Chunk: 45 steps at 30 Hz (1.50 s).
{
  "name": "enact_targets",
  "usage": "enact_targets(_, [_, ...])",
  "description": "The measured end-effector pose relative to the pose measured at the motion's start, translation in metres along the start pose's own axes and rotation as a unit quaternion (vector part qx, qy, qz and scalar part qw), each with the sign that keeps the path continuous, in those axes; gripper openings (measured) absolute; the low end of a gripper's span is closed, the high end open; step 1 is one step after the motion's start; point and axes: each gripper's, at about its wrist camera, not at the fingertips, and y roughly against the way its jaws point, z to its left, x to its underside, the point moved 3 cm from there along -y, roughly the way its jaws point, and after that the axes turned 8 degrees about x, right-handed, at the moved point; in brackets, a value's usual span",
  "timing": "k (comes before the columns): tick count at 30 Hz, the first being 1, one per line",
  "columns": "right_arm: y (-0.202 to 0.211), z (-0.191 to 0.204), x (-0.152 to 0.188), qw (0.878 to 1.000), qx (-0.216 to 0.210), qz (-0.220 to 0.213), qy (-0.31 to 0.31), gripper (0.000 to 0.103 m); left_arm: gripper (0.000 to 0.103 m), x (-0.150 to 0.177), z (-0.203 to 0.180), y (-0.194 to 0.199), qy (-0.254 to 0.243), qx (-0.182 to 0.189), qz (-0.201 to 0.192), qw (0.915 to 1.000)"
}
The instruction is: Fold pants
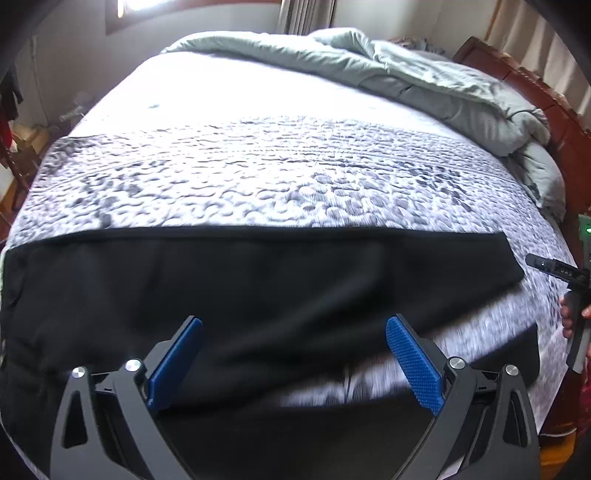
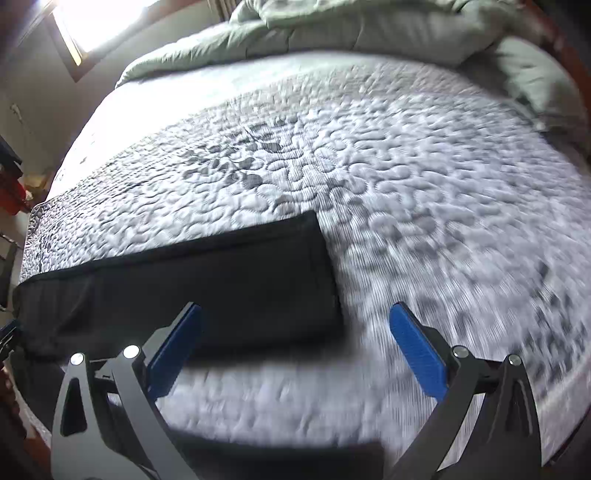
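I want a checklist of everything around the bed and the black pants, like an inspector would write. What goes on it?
Surface: quilted grey-and-white mattress, bare, with a bumpy stitched pattern.
Job's things: black pants lying flat along the near edge of the bed, one leg end squared off on the mattress.
Clutter: pale green comforter bunched at the far end of the bed.
Grippers: left gripper above the pants, jaws wide apart, holding nothing; right gripper above the leg end, jaws wide apart, holding nothing.
Cables: nothing seen.
Surroundings: bright window, curtains, reddish wooden bed frame.
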Motion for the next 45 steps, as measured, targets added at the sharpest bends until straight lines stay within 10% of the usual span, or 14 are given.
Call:
enact_targets(6, [-0.06, 0.0, -0.032, 0.999, -0.015, 0.046, 0.017, 0.096, 0.099, -0.03, -0.003, -0.045, -0.01, 0.03, 0.032, 0.999])
enact_targets(13, [-0.053, 0.012, -0.036, 0.994, -0.041, 0.029, 0.094, 0.006, 0.099, -0.056, -0.007, -0.081, -0.084, 0.05, 0.063, 0.9932])
enact_targets(19, [-0.001, -0.001, -0.04, 0.989, -0.104, -0.027, 0.1, 0.006, 0.099, -0.076, -0.016, -0.108, -0.128, 0.118, 0.081, 0.9814])
enact_targets(28, [0.062, 0.002, -0.051, 0.98, -0.138, -0.098, 0.109, 0.005, 0.099, -0.084, -0.058, -0.124, -0.231, 0.29, 0.151, 0.9163])
enact_targets(33, [0.071, 0.003, -0.049, 0.978, -0.14, -0.108, 0.107, 0.005, 0.088, -0.08, -0.054, -0.132, -0.221, 0.324, 0.192, 0.8997])
enact_targets(34, [0.07, 0.002, -0.049, 0.979, -0.138, -0.109, 0.106, 0.005, 0.082, -0.079, -0.052, -0.131, -0.221, 0.321, 0.196, 0.8997])
enact_targets(37, [0.071, 0.0, -0.046, 0.979, -0.143, -0.113, 0.094, 0.005, 0.01, -0.072, -0.038, -0.13, -0.232, 0.28, 0.201, 0.9098])
enact_targets(45, [0.082, -0.015, -0.017, 0.98, -0.131, -0.134, 0.06, 0.005, 0.005, -0.056, -0.043, -0.038, -0.241, 0.189, 0.036, 0.9512])
